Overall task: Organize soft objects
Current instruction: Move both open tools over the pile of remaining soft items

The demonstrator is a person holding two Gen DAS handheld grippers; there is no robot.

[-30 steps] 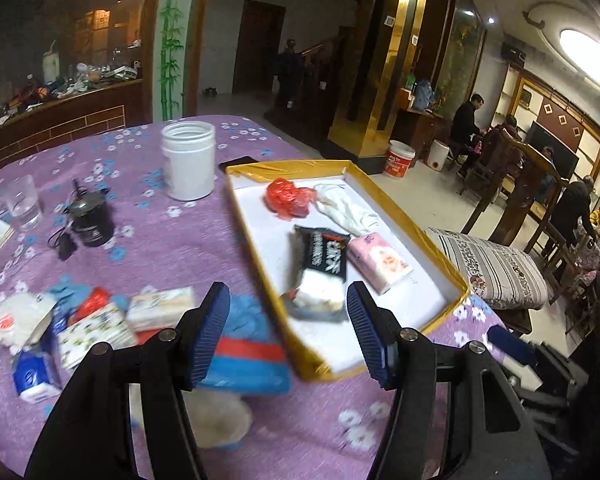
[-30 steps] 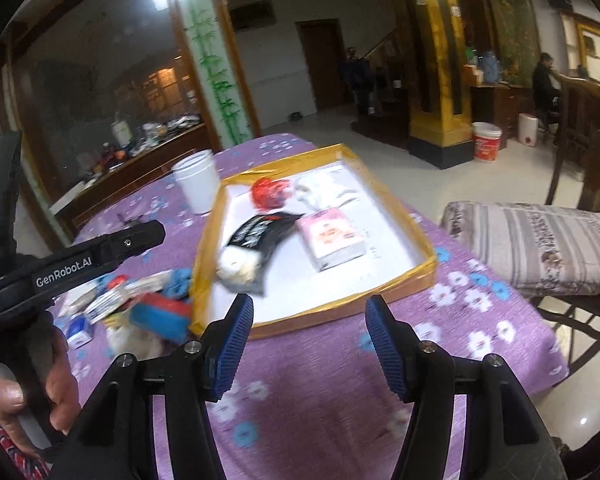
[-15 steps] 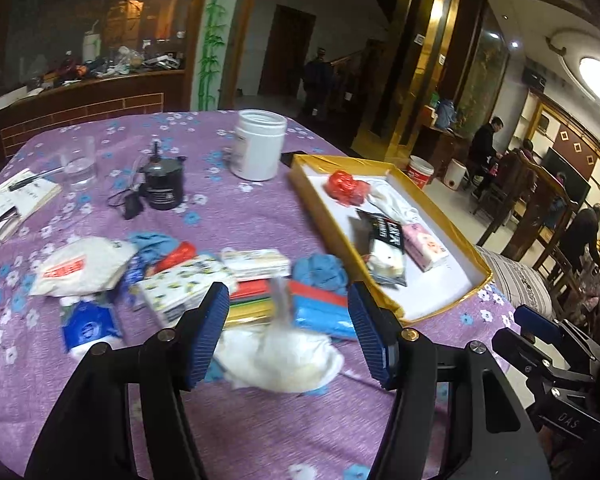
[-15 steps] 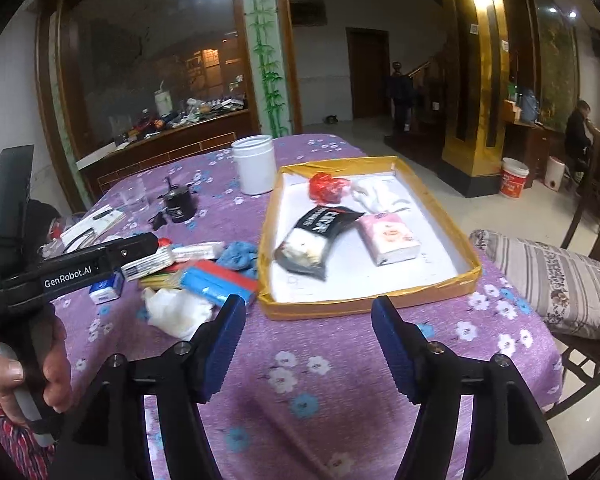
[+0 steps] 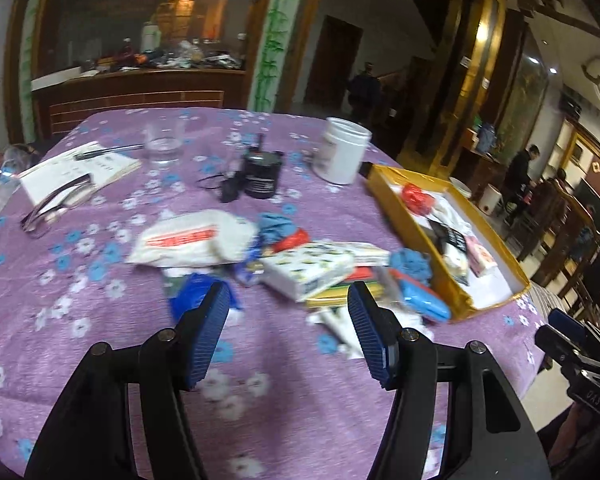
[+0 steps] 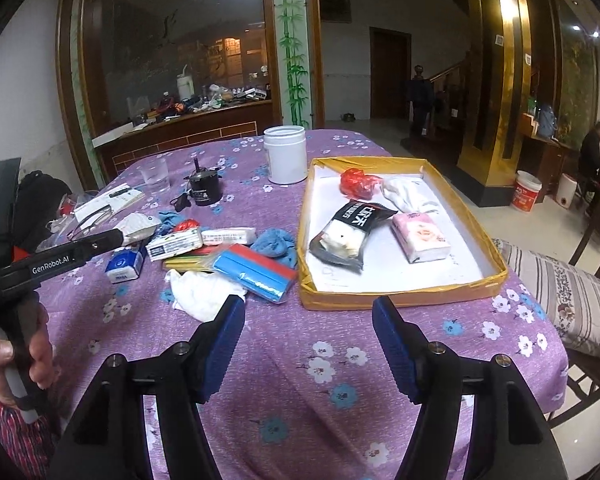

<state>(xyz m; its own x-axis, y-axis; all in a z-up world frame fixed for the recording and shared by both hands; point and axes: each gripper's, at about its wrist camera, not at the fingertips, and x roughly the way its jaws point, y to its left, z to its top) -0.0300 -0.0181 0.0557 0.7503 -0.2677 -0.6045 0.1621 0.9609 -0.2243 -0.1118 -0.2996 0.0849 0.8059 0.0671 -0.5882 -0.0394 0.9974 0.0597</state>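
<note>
Your left gripper [image 5: 288,336] is spread wide with nothing in it, above the pile of soft packets [image 5: 300,268]. Your right gripper [image 6: 308,344] is also released and empty, near the yellow tray [image 6: 400,300], which holds four soft items.

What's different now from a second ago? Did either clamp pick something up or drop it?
Neither took or dropped anything: both are open and empty throughout. The left gripper swung left, from over the gold tray to the heap of packets. The right gripper pulled back from the tray. The tray's four items and the heap lie as before.
</note>
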